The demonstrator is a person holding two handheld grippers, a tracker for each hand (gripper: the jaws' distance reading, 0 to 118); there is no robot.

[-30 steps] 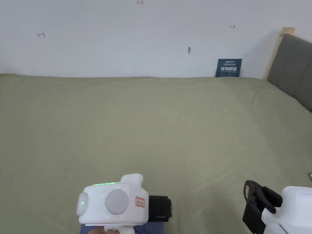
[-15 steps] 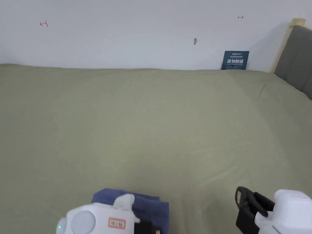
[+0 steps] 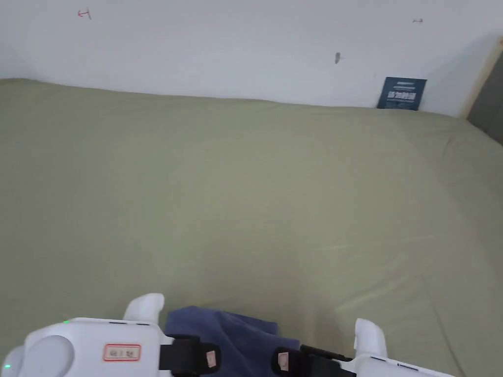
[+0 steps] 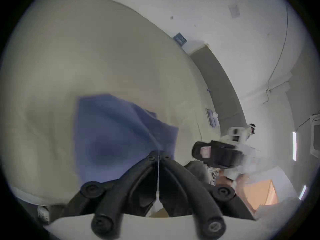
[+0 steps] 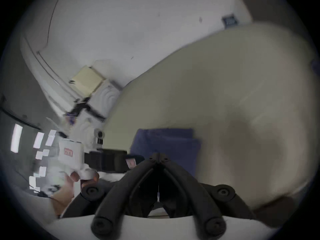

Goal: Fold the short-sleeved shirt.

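1. Left gripper [image 4: 158, 154] and right gripper [image 5: 158, 157] both have their jaws together, empty, flanking the shirt [image 3: 231, 334]; likely squaring the bundle up.
2. The blue shirt lies folded small at the bed's near edge.
3. The olive bed sheet [image 3: 255, 196] stretches smooth to the white wall [image 3: 221, 49], with a headboard [image 3: 489, 103] at right.
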